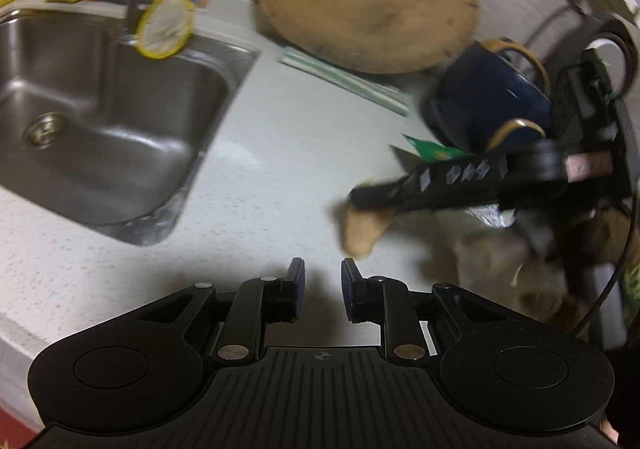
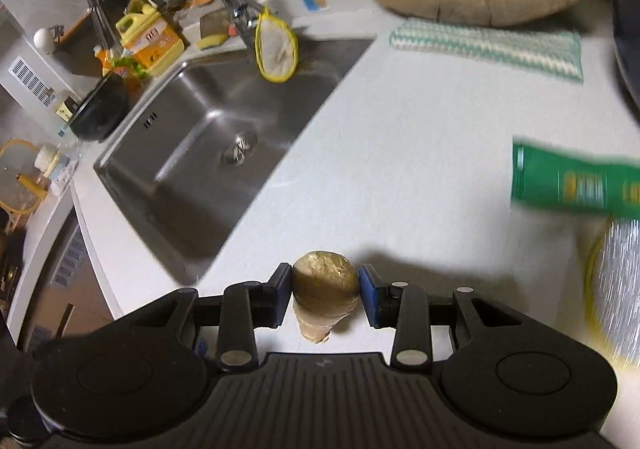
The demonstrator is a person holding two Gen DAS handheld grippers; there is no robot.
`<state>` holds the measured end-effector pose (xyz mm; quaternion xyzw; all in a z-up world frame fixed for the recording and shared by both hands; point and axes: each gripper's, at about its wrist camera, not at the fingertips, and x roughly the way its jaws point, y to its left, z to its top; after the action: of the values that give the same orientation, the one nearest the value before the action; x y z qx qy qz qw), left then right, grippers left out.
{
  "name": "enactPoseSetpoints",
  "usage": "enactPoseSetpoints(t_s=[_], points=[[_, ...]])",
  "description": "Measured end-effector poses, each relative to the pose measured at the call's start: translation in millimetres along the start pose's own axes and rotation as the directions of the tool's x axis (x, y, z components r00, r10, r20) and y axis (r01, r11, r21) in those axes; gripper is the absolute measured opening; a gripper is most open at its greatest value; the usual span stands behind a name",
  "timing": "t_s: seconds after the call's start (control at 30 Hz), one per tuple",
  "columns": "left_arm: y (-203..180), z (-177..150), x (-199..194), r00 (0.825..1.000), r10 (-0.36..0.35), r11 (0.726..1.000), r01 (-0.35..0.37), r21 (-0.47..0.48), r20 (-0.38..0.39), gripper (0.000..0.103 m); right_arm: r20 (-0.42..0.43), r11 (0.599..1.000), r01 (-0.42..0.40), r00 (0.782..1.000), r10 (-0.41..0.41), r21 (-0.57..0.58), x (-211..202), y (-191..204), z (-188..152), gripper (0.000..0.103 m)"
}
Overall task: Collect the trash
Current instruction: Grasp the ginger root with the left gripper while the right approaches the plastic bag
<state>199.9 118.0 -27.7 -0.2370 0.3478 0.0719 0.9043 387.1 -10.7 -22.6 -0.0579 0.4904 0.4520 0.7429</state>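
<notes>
Right gripper (image 2: 325,295) pinches a brown scrap (image 2: 325,289) between its blue pads, over the white counter (image 2: 420,169). Left gripper (image 1: 323,285) hangs empty, fingers slightly apart. A green wrapper (image 2: 576,185) lies nearby, uncollected, so I'd say the job is barely begun.

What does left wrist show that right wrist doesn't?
Left wrist only: the blue mug, the left gripper with nothing between its jaws, and the right gripper from outside. Right wrist only: the yellow detergent jug and the right gripper closed on the crumpled brown wad. Both: sink, round wooden board, green packet.
</notes>
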Motion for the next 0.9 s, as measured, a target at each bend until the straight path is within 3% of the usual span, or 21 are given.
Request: enactPoseSetpoints(t_s=[0.17,0.27,0.33,0.4,0.47,0.57,0.7,0.87,0.9], points=[[-13,-14,2,0.999,-0.042,0.994,0.045,0.096,-0.027,0.023,0.032,0.999,0.028,0.999,-0.030,0.041,-3,5,-28,0.038],[-18,-19,4,0.997,-0.048,0.989,0.055,0.136,-0.053,0.023,0.126,0.997,0.037,0.991,-0.046,0.074,-29,4,-39,0.048],[-23,-17,6,0.997,-0.056,0.987,0.062,0.150,-0.048,0.023,0.211,0.995,0.070,0.974,-0.083,0.072,-54,5,-47,0.054],[-28,-14,9,0.998,-0.056,0.985,0.061,0.162,-0.036,0.023,0.287,0.983,0.169,0.941,-0.182,0.067,-75,5,-59,0.058],[-33,-14,12,0.998,-0.060,0.984,0.064,0.164,-0.030,0.023,0.338,0.955,0.293,0.894,-0.294,0.056,-88,4,-72,0.064],[-39,-13,17,0.997,-0.071,0.982,0.075,0.172,-0.029,0.023,0.344,0.885,0.465,0.826,-0.446,0.030,-89,1,-95,0.067],[-51,-12,21,0.994,-0.102,0.976,0.107,0.192,-0.034,0.023,0.298,0.815,0.579,0.778,-0.553,0.002,-83,-7,-125,0.067],[-67,-15,27,0.990,-0.131,0.968,0.138,0.211,-0.045,0.023,0.264,0.730,0.679,0.692,-0.672,0.080,-89,-31,-150,0.067],[-70,-16,29,0.989,-0.138,0.966,0.146,0.214,-0.052,0.023,0.262,0.723,0.684,0.684,-0.681,0.094,-92,-35,-155,0.067]])
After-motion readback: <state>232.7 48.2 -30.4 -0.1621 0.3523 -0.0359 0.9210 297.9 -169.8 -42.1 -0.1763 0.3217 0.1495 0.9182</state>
